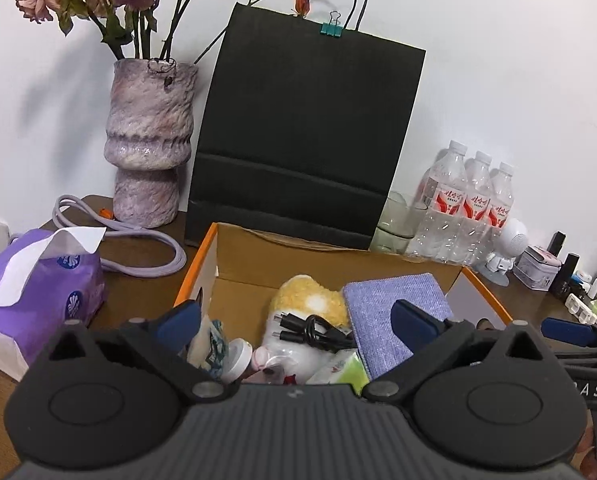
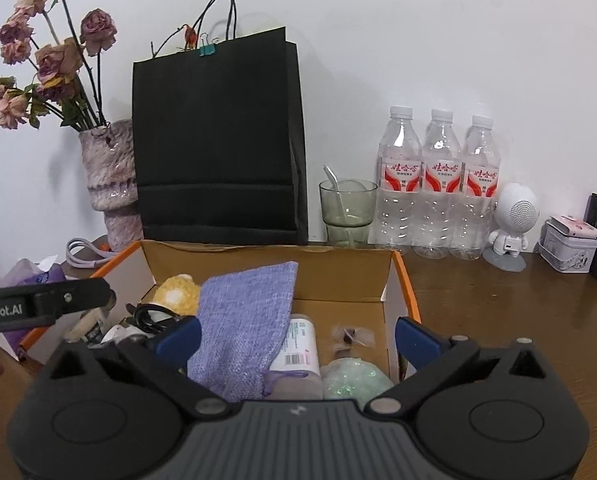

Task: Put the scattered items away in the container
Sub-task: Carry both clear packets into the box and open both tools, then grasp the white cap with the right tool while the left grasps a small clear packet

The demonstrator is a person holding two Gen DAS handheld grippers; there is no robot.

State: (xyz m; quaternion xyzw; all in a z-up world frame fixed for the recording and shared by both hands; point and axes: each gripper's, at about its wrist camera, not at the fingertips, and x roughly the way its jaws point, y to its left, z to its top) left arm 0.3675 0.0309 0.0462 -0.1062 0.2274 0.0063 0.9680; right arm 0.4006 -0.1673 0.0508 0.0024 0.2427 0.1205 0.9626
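While both hand-held grippers, left (image 1: 296,318) and right (image 2: 298,338), gape empty, one cardboard box (image 2: 402,280) holds one purple pouch (image 2: 242,320); three water bottles (image 2: 440,184) stand behind.

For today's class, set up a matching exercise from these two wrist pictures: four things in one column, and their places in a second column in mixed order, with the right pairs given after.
Things
1. purple pouch
2. black paper bag
3. tissue pack
4. glass with a spoon

Places
A. on the table, left of the cardboard box
B. between the bag and the water bottles
C. inside the box
D. upright against the wall, behind the box

Pairs: 1-C, 2-D, 3-A, 4-B
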